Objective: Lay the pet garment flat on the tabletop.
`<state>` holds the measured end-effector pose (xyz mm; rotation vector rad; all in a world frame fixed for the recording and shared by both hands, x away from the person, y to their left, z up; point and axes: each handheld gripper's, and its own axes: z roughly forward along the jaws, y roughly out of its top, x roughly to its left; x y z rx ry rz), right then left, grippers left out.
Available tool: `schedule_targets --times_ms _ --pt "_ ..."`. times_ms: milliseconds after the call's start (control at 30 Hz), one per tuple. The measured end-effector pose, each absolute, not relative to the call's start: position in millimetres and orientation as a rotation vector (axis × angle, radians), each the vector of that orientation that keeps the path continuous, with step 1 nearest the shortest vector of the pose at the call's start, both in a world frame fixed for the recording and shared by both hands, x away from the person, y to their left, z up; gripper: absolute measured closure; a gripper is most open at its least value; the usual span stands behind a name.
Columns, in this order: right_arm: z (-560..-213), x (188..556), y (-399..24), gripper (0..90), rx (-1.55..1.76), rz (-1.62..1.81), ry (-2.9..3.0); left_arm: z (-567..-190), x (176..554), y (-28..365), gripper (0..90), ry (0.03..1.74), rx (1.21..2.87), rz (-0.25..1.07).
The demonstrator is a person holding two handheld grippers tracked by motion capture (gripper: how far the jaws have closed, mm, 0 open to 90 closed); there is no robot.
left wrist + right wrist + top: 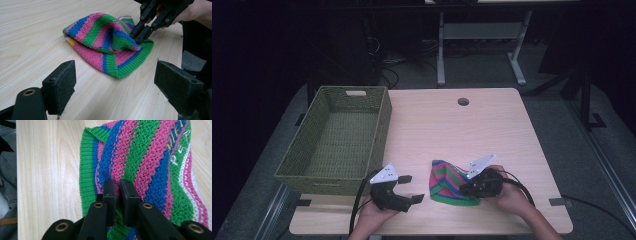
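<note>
Two grippers we hold: the right gripper (117,187) pinches a fold of the soft, light knitted hat (451,181) near its green rim, and the left gripper (408,189) waits wide open, empty.

Light wooden table (452,125), green woven basket (337,137), striped knit hat (451,182)

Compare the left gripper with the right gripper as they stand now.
The left gripper has its jaws spread wide and holds nothing; the right gripper is shut on a fold of the striped knit hat. The left hovers beside the hat; the right touches it. Both are black and hand-held.
</note>
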<state>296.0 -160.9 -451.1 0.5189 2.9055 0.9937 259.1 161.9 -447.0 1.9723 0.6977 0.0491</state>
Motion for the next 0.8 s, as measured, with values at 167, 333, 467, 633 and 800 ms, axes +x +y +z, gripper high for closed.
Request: schedule_targets --times_ms 167,333,467,633,800 --pt "-447 299 -164 83.6 0.577 1.014 2.927 -447 259 161 17.6 0.692 1.971 0.052" --pt "-438 298 -170 83.8 0.609 1.064 2.924 -445 258 157 17.5 0.677 1.975 0.054" --pt "-426 296 -173 83.9 0.624 1.138 2.909 -446 259 154 17.9 0.669 1.982 0.036" --pt "-410 296 -179 84.0 0.641 1.246 2.88 -443 259 150 20.0 0.637 1.988 0.033" --pt "-399 300 -185 84.1 0.662 1.325 2.855 -441 261 138 22.8 0.601 2.017 0.025"
